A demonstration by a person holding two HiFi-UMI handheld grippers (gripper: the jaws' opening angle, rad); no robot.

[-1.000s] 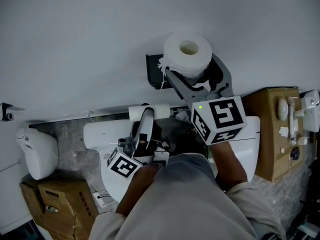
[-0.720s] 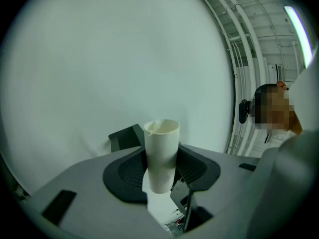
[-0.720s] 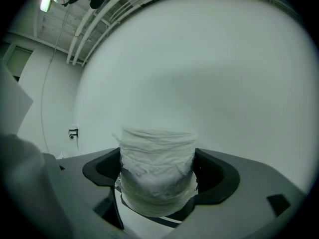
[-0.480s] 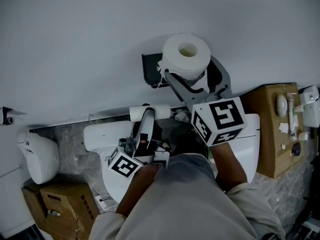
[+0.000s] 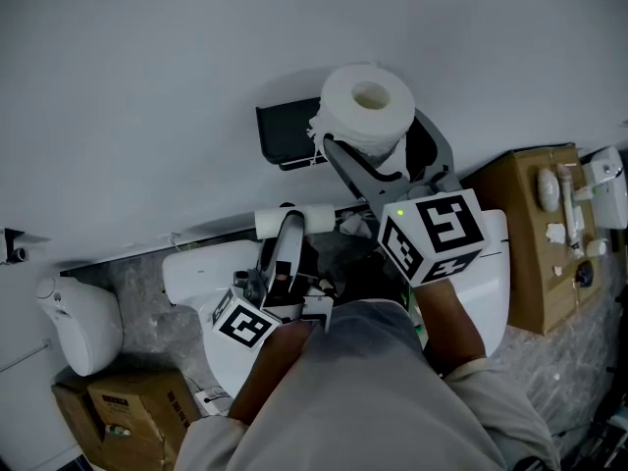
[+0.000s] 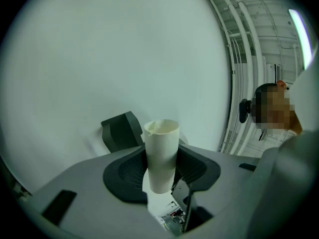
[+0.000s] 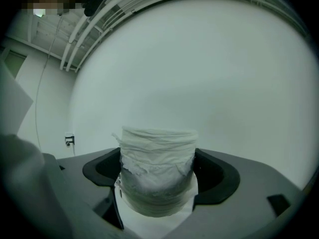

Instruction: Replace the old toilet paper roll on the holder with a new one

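Note:
In the head view my right gripper point(image 5: 371, 133) is shut on a full white toilet paper roll point(image 5: 368, 104), held up close to the white wall. The black holder point(image 5: 287, 135) is fixed to the wall just left of that roll. Lower left, my left gripper point(image 5: 292, 224) is shut on the old, nearly bare roll point(image 5: 294, 220), which lies crosswise between the jaws. In the left gripper view the thin old roll point(image 6: 161, 153) stands between the jaws, with the holder point(image 6: 119, 131) behind it. The right gripper view has the full roll point(image 7: 157, 166) filling the jaws.
A white toilet point(image 5: 191, 263) sits below the grippers. A brown cardboard box point(image 5: 525, 263) with small items on top stands at the right. A white bin point(image 5: 78, 312) and another cardboard box point(image 5: 128, 405) are at the lower left. The person's sleeve point(image 5: 373, 400) fills the bottom.
The head view has shifted a little, so more of the black holder shows left of the full roll. Both grippers keep their rolls and have hardly moved.

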